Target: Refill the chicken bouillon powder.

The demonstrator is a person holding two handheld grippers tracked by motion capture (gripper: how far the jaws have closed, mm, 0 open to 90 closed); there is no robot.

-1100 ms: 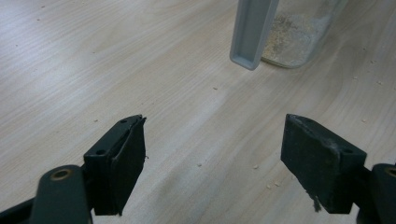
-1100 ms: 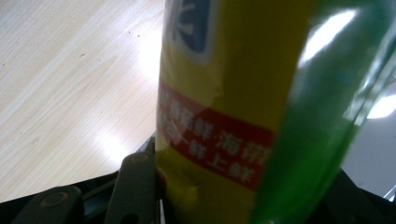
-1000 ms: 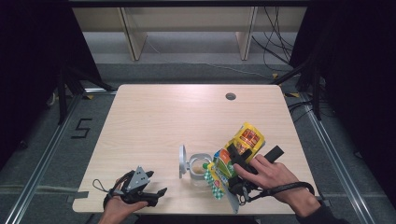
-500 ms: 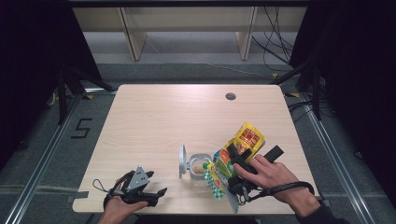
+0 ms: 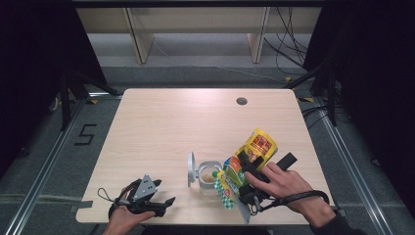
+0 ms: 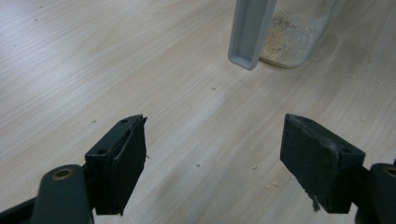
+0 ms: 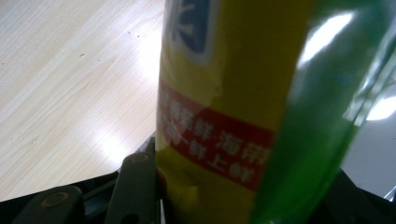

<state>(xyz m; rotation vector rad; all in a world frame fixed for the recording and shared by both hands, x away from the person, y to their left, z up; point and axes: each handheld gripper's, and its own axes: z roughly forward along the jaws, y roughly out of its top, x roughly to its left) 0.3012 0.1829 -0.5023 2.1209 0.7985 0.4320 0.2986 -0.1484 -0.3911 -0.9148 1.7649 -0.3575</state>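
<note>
Snack bag (image 5: 252,155), yellow with green and red print, is lying tilted in the lower right of the high view, and your right gripper (image 5: 244,169) is clamping it there, with your right hand (image 5: 284,183) wrapped around the grip just below. In the right gripper view the bag (image 7: 243,107) is pressing close to the lens, taking up the middle and right of the frame, its yellow side with a red band of white characters squeezed against the black jaw rising at the lower left, so the jaws are closing narrowly on the packet itself. The bag's lower end is reaching toward a clear container (image 5: 209,172) standing just left of it, whose grey lid (image 5: 191,169) is standing up on edge at the container's left side. Pale crumbs are sitting in the container's bottom.

Your left gripper (image 5: 151,198) is resting low in the lower left of the high view, well apart from the bag, with your left hand (image 5: 128,218) beneath it at the bottom edge. In the left gripper view its two black jaws are standing wide apart with nothing between them, pointing across the bare wooden table (image 6: 93,70) toward the lid (image 6: 250,30) and the container (image 6: 299,32) at the top of that frame. Small crumbs are scattering over the wood near the jaws.
</note>
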